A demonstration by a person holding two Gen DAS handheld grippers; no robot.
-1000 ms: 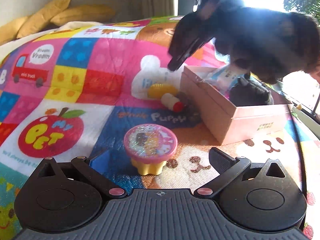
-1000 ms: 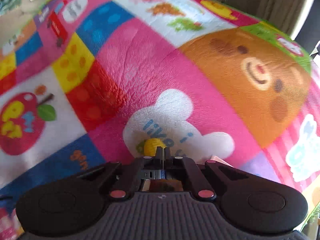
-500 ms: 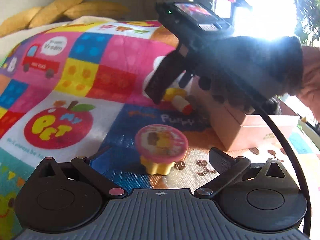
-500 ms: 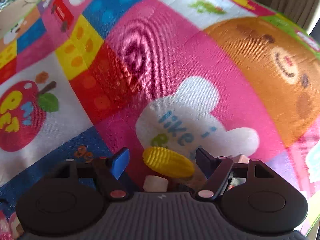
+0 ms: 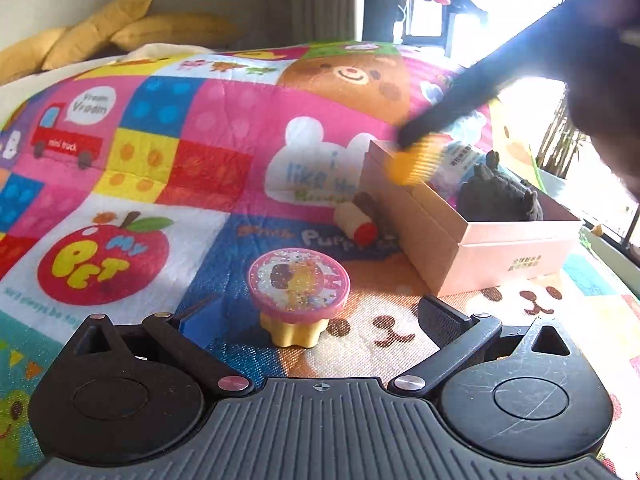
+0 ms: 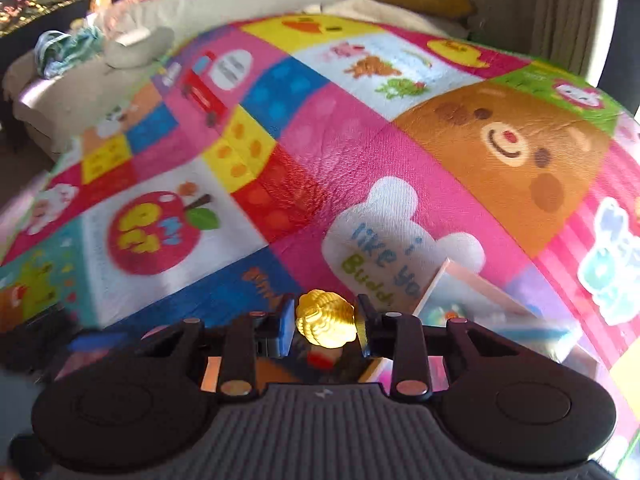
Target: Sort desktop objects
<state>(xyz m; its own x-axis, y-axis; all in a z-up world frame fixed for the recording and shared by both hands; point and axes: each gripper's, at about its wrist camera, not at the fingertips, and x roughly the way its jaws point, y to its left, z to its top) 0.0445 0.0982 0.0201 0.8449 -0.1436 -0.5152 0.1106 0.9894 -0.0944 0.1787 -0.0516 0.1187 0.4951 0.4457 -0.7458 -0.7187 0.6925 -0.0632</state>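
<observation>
I have the right gripper (image 6: 326, 326) closed on the toy corn cob (image 6: 326, 318) — its jaws have just been closing, and the yellow cob now sits pinched between the blue pad and the dark one, end-on toward the camera. From the left wrist view the cob (image 5: 414, 160) shows blurred, lifted at the far-left corner of the pink cardboard box (image 5: 472, 248), right at its rim; whether it is over the rim or just beside it I cannot tell. The box stands toward the right edge of the colourful play mat (image 5: 168, 168), open-topped, with a dark plush toy (image 5: 496, 196) and a white-and-blue packet (image 5: 460, 152) inside it. Just beside the box's left wall, on the mat, lies a small cream cylinder with a red end (image 5: 356, 224). Nearer to me, about midway along the mat's near edge, stands a toy with a round pink glitter top on a yellow base (image 5: 298, 292). My left gripper (image 5: 308, 312) hangs just short of that toy with its jaws spread wide and nothing between them — the toy stands apart from both fingers. Yellow cushions (image 5: 120, 36) lie beyond the mat's far edge.
</observation>
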